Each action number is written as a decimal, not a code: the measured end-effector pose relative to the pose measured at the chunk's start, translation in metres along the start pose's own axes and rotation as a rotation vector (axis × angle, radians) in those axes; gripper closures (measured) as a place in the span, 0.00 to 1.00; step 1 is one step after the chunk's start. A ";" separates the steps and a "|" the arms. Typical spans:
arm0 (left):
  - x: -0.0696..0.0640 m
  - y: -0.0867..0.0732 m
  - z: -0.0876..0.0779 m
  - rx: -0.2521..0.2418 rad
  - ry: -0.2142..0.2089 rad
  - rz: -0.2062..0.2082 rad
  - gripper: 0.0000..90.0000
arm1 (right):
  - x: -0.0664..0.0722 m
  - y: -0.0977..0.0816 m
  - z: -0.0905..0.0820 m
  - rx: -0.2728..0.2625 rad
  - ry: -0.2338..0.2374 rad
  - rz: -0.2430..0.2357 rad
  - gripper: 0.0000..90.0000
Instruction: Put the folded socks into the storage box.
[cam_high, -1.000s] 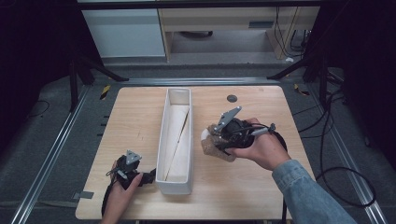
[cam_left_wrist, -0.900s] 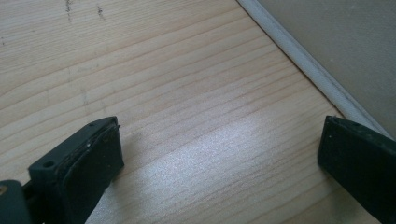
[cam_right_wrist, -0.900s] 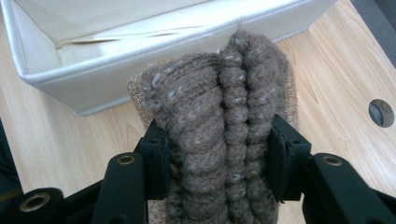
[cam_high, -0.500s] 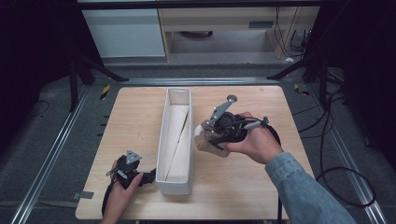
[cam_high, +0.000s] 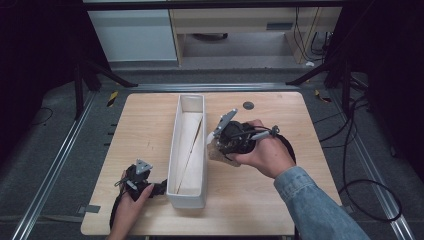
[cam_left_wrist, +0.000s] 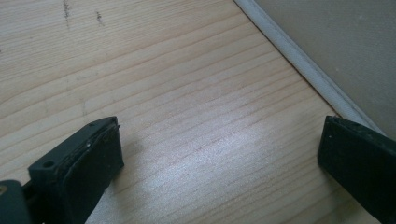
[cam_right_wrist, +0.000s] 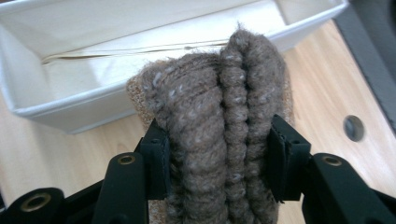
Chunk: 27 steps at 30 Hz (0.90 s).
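A folded brown knitted cloth (cam_right_wrist: 219, 116) is clamped between the jaws of my right gripper (cam_right_wrist: 217, 158), whose pads press on both its sides. From above, that right gripper (cam_high: 220, 147) hovers just right of the long white box (cam_high: 189, 197) with the cloth (cam_high: 216, 152) hanging by the box's right wall. In the right gripper view the white box (cam_right_wrist: 65, 109) lies straight ahead with pale board panels inside. My left gripper (cam_high: 155, 189) rests on the table at the front left beside the box, jaws wide apart over bare wood (cam_left_wrist: 210, 135).
The wooden table (cam_high: 145, 125) has a small dark round hole (cam_high: 248, 105) at the back right, also seen as a hole (cam_right_wrist: 353, 127) in the right gripper view. Black cables trail off the table's right side. A metal rail frame borders the table.
My right gripper has carried the knitted cloth leftward and slightly up, closer to the white box. The left gripper has stayed where it was.
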<state>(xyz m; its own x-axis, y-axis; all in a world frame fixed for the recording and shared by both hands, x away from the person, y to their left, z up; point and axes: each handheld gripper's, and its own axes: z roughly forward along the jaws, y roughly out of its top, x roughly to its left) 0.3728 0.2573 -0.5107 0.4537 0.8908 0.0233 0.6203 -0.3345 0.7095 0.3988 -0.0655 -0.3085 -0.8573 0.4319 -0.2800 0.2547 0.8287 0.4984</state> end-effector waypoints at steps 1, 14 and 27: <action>0.000 0.000 0.000 0.000 0.000 0.000 0.00 | 0.000 0.000 0.000 0.000 0.000 0.000 0.56; 0.000 0.002 0.002 -0.003 -0.002 -0.002 0.00 | -0.001 0.012 -0.012 -0.055 0.030 -0.005 0.56; 0.000 0.002 0.002 -0.005 0.001 -0.007 0.00 | 0.014 0.038 -0.015 -0.081 0.037 -0.066 0.56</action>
<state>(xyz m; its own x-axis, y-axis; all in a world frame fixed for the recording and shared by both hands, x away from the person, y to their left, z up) 0.3751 0.2558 -0.5110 0.4487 0.8935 0.0195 0.6202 -0.3270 0.7130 0.3895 -0.0330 -0.2812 -0.8875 0.3623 -0.2847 0.1612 0.8230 0.5447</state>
